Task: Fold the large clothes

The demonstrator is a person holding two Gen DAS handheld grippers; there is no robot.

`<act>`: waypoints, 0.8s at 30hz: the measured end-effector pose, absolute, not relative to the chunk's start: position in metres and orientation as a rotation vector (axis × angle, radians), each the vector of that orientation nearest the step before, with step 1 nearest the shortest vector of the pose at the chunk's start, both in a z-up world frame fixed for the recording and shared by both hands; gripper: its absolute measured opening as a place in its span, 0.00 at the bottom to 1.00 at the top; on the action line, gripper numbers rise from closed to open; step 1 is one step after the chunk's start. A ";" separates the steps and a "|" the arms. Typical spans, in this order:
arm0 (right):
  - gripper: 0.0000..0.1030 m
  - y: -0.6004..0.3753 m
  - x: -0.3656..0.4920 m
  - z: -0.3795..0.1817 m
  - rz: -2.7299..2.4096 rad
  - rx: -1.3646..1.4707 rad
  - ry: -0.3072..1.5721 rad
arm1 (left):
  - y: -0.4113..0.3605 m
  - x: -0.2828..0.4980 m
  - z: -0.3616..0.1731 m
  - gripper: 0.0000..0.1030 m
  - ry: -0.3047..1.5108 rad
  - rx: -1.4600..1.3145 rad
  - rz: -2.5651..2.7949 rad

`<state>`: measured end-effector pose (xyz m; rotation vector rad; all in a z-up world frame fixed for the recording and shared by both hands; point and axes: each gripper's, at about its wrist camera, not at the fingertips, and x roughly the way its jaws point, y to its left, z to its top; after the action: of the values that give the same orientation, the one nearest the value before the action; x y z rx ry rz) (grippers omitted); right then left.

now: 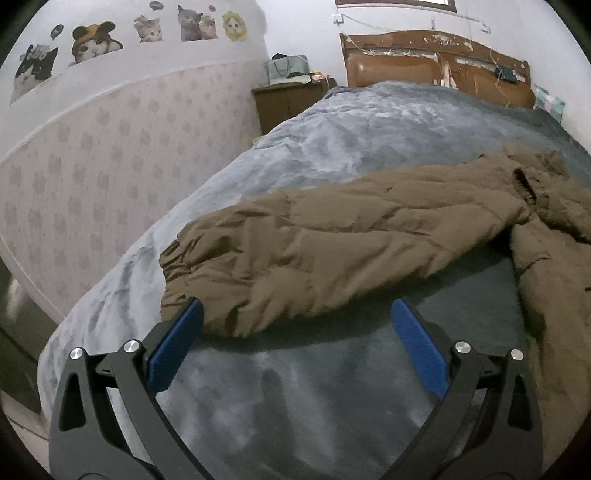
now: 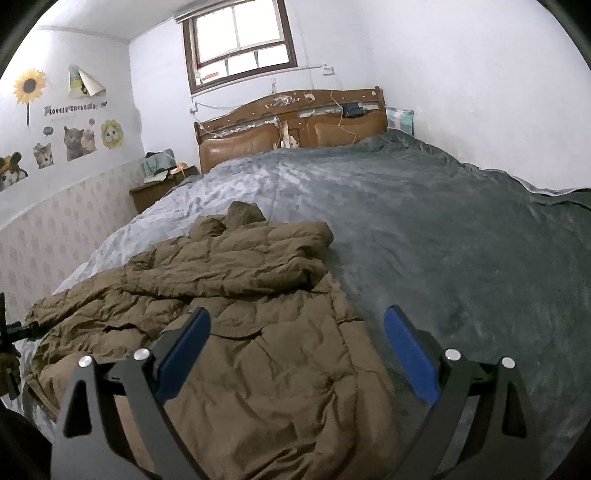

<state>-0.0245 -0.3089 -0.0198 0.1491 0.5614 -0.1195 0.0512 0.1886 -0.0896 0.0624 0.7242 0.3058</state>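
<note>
Left wrist view: left gripper [image 1: 297,308] has both blue pads spread wide, nothing between them; its lower body is cut off by the frame bottom. One brown quilted puffer jacket [image 1: 332,236] lies across the bed's grey plush blanket [image 1: 369,122], w/ a sleeve stretched toward the left, its gathered cuff [image 1: 177,266] just beyond the left pad [image 1: 177,347]. Whether that pad touches the cuff is hard to tell. The jacket's body runs off the right edge, so its full shape isn't visible. Fabric is puffy, creased, matte. Behind: one wooden headboard [image 1: 436,62], worn and scuffed, one nightstand [image 1: 288,99] w/ clutter too small to identify, and cat stickers [image 1: 147,27] on the wall; several, some cut by the lens rim.

Right wrist view: right gripper [image 2: 297,317] is also spread wide, holding nothing, hovering over the jacket's [image 2: 258,369] lower body near the bed's front edge. The jacket sits on the left half of the blanket [image 2: 461,240], one sleeve folded across the chest, the hood or collar end [image 2: 242,214] bunched toward the headboard [image 2: 291,125]. The other sleeve trails to the far left, where a dark gripper part [image 2: 14,328] meets it; contact there is unclear. One window [image 2: 240,37] above the headboard, one sunflower sticker [image 2: 29,86] plus cat stickers on the left wall.
</note>
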 end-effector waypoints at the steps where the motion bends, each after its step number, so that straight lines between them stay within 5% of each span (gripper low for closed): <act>1: 0.92 -0.308 -0.024 -0.020 -0.120 0.145 0.563 | 0.190 0.056 -0.092 0.97 0.729 0.068 0.300; 7: 0.92 -0.305 -0.021 -0.022 -0.125 0.129 0.579 | 0.196 0.084 -0.102 0.94 0.760 0.019 0.274; 9: 0.92 -0.303 -0.019 -0.024 -0.128 0.120 0.585 | 0.197 0.095 -0.110 0.79 0.782 -0.006 0.256; 14: 0.92 -0.301 -0.014 -0.027 -0.127 0.111 0.604 | 0.191 0.114 -0.130 0.21 0.831 0.032 0.225; 16: 0.92 -0.299 -0.013 -0.028 -0.126 0.106 0.607 | 0.186 0.115 -0.125 0.10 0.811 0.050 0.204; 24: 0.92 -0.298 -0.010 -0.026 -0.122 0.114 0.603 | 0.168 0.100 -0.065 0.07 0.670 0.023 0.190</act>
<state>-0.0102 -0.2982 -0.0261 0.1136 0.6025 -0.1223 0.0999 0.1676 -0.0654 0.0229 0.6703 0.1900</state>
